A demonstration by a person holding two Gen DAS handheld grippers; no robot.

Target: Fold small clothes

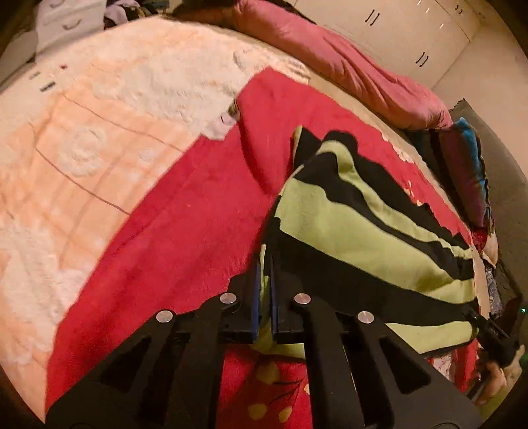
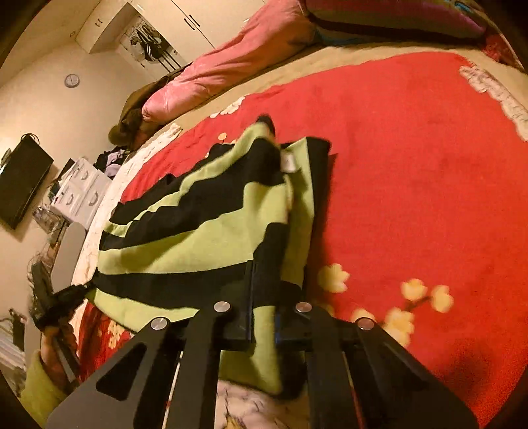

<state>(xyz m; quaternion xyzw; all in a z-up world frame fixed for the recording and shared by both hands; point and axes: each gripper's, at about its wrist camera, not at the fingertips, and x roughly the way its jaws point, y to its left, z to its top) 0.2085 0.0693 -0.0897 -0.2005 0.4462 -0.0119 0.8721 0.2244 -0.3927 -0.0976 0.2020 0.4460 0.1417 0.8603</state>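
Observation:
A small green and black striped garment (image 1: 356, 224) lies spread on a red blanket (image 1: 184, 231), its near edge lifted. My left gripper (image 1: 265, 283) is shut on the garment's near corner. The right wrist view shows the same garment (image 2: 204, 237) with a white label near its collar. My right gripper (image 2: 262, 297) is shut on the other near corner of the garment. The right gripper shows at the far right edge of the left wrist view (image 1: 495, 333), and the left gripper shows at the left edge of the right wrist view (image 2: 62, 297).
The red blanket (image 2: 412, 165) with yellow flowers covers the bed over a peach quilt (image 1: 82, 148). A pink duvet (image 1: 346, 59) and dark striped pillows (image 1: 462, 168) lie along the far side. Wardrobes (image 1: 412, 29), white drawers (image 2: 79, 194) and a wall TV (image 2: 19, 178) stand beyond.

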